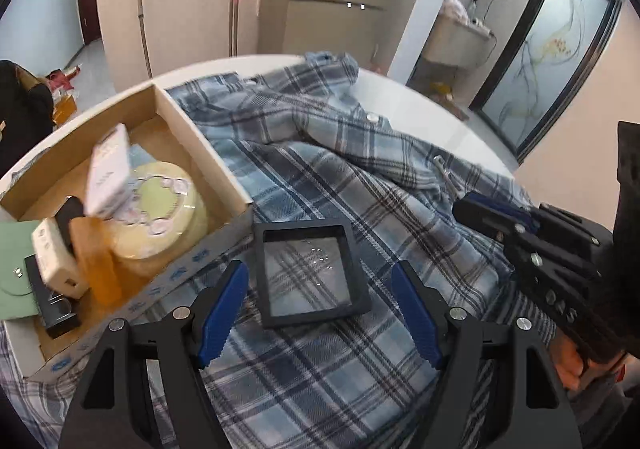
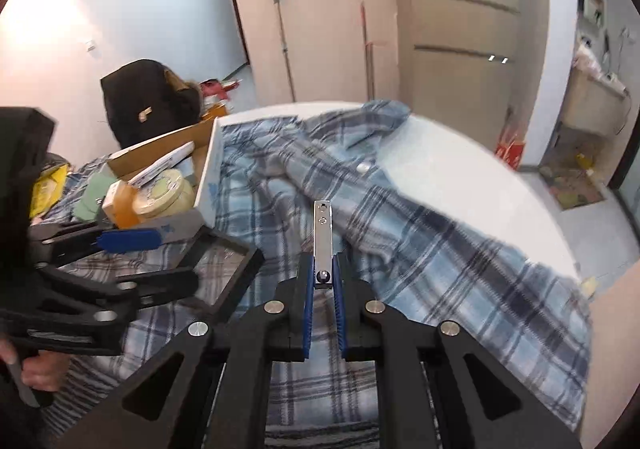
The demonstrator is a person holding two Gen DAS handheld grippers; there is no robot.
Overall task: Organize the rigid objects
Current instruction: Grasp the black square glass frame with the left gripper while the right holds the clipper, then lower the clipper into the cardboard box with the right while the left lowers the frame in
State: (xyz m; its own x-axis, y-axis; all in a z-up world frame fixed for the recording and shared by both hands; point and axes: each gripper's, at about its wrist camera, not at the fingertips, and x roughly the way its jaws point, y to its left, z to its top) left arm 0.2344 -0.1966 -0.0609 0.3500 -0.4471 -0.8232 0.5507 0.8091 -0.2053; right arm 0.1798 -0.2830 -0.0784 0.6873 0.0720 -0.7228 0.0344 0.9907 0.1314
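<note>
text: none legible | cardboard box (image 1: 224,245) blue print: too blurred

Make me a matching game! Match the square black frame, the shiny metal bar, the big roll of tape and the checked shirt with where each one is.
Things:
1. square black frame
2. metal bar
3. roll of tape
4. checked shirt

Places:
A. inside the cardboard box
B. spread over the white table
C. held between the right gripper's fingers
D. lying on the shirt, in front of the open left gripper

Pairs: 1-D, 2-C, 3-A, 4-B
</note>
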